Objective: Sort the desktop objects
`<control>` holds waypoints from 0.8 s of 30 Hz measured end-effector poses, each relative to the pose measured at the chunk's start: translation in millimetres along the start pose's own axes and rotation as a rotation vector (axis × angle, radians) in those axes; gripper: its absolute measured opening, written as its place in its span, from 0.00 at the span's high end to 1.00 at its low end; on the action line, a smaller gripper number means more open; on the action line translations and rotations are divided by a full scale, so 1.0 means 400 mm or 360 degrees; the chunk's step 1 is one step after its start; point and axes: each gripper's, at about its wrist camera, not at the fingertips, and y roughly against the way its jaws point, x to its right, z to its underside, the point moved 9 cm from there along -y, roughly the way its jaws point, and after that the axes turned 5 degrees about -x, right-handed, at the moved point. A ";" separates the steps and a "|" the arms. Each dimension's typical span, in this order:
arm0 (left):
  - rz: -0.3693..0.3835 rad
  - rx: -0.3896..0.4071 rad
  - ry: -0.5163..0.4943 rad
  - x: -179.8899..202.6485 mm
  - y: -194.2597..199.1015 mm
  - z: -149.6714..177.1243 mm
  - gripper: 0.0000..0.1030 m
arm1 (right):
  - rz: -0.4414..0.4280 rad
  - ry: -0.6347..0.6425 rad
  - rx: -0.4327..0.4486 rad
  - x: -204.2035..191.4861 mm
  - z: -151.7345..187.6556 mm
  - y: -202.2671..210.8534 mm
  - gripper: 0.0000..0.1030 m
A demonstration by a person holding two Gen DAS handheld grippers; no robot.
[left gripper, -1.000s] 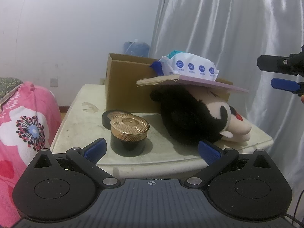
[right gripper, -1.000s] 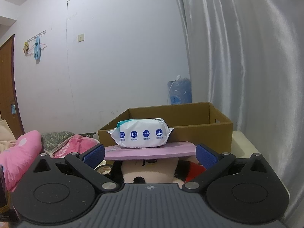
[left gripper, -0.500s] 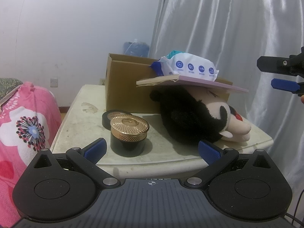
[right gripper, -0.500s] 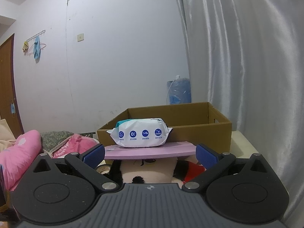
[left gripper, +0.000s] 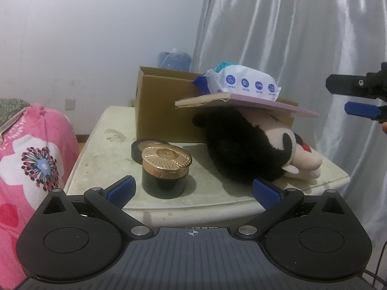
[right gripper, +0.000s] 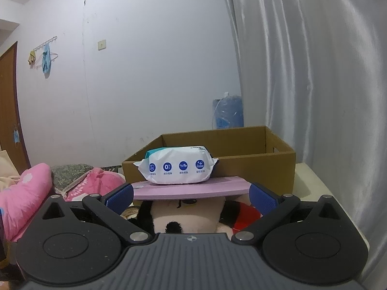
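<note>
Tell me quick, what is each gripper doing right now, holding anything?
Left gripper: open, holding nothing, facing the gold-lidded jar.
Right gripper: open, holding nothing, facing the pink book.

Each hand-held gripper [left gripper: 192,189] [right gripper: 191,198] has black linkage arms, silver pivot screws, blue finger pads [left gripper: 121,189], and a ribbed grey body.

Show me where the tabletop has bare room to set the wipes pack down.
Bare patches on the table: the left strip beside the cardboard box, and the front edge between the gold-lidded jar and the plush toy. Crowded: the middle and right, where the toy carries the purple book and wipes pack, and the jar stands before a tape roll.
</note>
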 end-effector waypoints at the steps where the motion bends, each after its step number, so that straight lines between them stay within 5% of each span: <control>1: 0.0002 0.0000 -0.0006 0.002 0.000 0.000 0.00 | -0.0002 -0.0001 0.0003 0.000 -0.001 0.001 0.00; 24: 0.0012 0.0011 -0.0017 0.011 0.009 -0.001 0.00 | -0.0009 0.0011 -0.0002 -0.010 0.001 0.002 0.00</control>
